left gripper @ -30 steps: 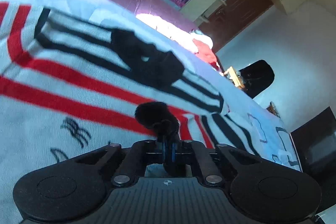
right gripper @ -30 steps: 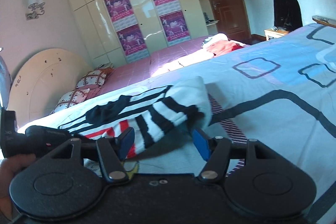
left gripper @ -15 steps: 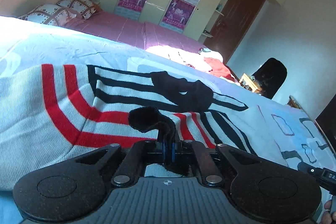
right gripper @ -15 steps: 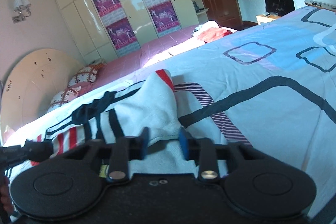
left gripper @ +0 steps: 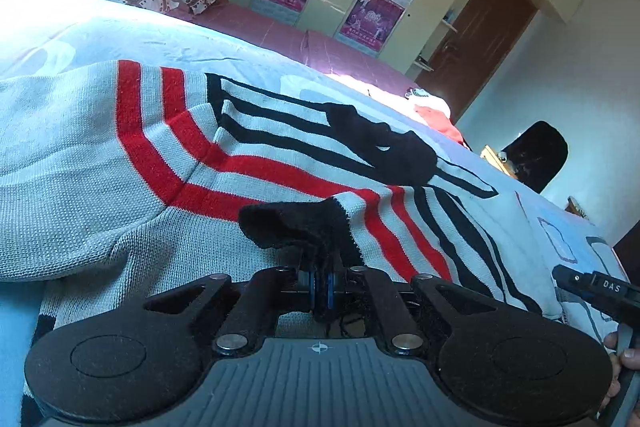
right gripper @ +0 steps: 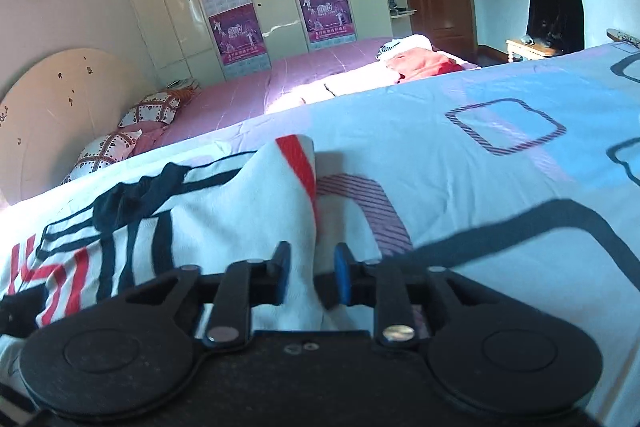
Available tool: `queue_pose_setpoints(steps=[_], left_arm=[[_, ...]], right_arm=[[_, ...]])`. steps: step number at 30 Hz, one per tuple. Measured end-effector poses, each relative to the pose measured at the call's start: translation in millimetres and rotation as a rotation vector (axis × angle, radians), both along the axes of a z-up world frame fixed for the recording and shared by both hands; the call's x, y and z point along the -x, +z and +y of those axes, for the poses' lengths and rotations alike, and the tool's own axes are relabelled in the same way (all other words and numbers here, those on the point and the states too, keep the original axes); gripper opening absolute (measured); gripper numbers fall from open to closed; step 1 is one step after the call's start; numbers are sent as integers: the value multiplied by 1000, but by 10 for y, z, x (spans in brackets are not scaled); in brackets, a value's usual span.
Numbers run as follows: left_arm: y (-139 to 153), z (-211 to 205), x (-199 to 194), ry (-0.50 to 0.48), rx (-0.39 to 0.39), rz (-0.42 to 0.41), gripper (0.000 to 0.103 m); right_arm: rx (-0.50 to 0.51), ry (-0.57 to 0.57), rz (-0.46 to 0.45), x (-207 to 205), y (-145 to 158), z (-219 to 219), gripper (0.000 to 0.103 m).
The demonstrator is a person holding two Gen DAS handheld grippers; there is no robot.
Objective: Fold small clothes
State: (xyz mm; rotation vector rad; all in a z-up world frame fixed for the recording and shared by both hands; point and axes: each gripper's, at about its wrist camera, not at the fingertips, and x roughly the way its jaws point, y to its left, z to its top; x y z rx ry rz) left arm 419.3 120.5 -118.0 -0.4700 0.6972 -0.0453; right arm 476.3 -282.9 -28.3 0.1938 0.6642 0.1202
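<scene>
Left gripper (left gripper: 320,287) pinches the striped sweater's (left gripper: 200,155) black cuff (left gripper: 296,227) tight while the right gripper (right gripper: 310,273), jaws part-open around its folded edge, steadies the fold.

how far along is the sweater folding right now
Early to midway. Done: one sleeve already lies across the sweater, its black cuff on the chest. In hand: the left tongs are shut on the other black cuff; the right tongs straddle a raised fold of the sweater's edge, with a gap showing, so the grip is unclear. Left: lay both parts down and fold the body; most of it is spread on the bed.
</scene>
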Motion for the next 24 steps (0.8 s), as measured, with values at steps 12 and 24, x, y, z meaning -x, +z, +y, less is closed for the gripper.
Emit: queue_pose_setpoints(steps=[12,24], left_arm=[[17,-128,90,66,-50,-6,5],[40,-64,57,97,-15,-1,5]], right_arm=[[91,62,48,-928,-209,41,1],[-27,104,-9,-1035,-52,-81,38]])
